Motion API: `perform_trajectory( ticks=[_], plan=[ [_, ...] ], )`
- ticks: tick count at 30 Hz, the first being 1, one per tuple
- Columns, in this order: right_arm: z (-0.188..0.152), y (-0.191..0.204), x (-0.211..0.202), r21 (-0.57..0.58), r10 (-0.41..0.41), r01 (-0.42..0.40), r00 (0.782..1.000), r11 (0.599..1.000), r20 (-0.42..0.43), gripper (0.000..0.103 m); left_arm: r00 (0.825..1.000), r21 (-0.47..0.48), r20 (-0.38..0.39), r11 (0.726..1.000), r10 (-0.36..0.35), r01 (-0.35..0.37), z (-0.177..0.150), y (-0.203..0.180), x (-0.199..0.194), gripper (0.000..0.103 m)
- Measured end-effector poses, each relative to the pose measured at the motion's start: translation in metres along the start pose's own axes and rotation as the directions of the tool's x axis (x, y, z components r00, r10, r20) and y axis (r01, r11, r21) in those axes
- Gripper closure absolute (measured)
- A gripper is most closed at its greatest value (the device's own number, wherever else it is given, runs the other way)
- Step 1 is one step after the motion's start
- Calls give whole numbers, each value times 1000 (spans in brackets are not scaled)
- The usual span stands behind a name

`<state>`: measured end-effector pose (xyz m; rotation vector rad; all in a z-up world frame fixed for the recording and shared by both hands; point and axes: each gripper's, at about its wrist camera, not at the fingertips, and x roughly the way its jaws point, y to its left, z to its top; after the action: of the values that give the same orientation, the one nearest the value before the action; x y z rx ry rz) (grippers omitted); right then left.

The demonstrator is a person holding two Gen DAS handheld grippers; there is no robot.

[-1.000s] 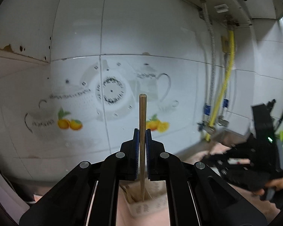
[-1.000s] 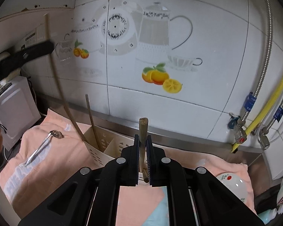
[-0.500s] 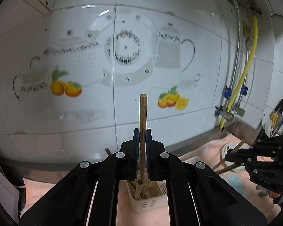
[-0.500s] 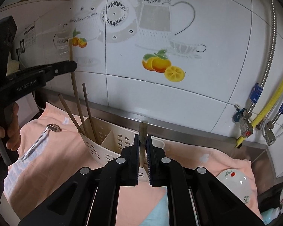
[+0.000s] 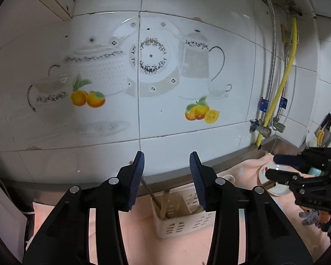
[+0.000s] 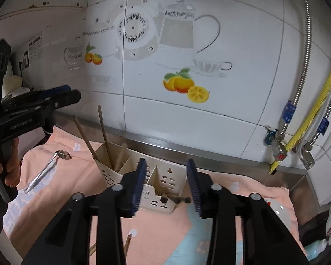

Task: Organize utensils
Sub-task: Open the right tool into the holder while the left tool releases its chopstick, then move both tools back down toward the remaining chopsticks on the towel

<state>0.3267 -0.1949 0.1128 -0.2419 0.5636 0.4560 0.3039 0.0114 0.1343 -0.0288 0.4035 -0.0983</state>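
A cream slotted utensil holder (image 6: 156, 190) stands on the pink towel by the tiled wall. Two wooden chopsticks (image 6: 103, 132) lean in its left compartment, with a blurred one (image 6: 121, 154) beside them. Another brown stick (image 6: 176, 198) lies low at the holder's front. My right gripper (image 6: 166, 165) hangs just above the holder, its jaws opening with nothing between the pads. My left gripper (image 5: 167, 161) is also above the holder (image 5: 183, 218), jaws opening and empty, with chopsticks (image 5: 158, 201) standing below it. Each gripper shows in the other's view: left gripper (image 6: 72, 93), right gripper (image 5: 272, 166).
A metal spoon (image 6: 44, 170) lies on the towel (image 6: 55, 198) left of the holder. Loose chopsticks (image 6: 126, 245) lie near the towel's front. A small white plate (image 6: 278, 207) sits to the right. Hoses and valves (image 6: 280, 145) run down the wall at the far right.
Both grippers were shut on upright chopsticks; now both stand open and the chopsticks are out of them. The left gripper has sunk toward the holder.
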Motion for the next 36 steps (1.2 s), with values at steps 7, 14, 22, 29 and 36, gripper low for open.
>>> perform_trajectory(
  ticks=[7,14,22,29,36],
  plan=[
    [-8,4,-26,-1,-24,24,999,1000,46,40,1000,-13,13,1000,15,-15,-14,3,-26,39],
    [-24,17,-52,-14,-41,42,995,999,86,27,998,-33,28,998,49,-48,-35,9,-54,23],
    [-49,35,-69,-26,-42,45,994,999,104,15,997,-58,31,996,75,-73,-60,16,-83,5],
    [-78,49,-82,-30,-40,43,993,999,113,10,998,-84,-5,994,70,-70,-86,21,-97,5],
    [-105,61,-90,-39,-51,56,993,998,111,9,995,-115,-33,989,89,-92,-112,25,-108,5]
  ],
)
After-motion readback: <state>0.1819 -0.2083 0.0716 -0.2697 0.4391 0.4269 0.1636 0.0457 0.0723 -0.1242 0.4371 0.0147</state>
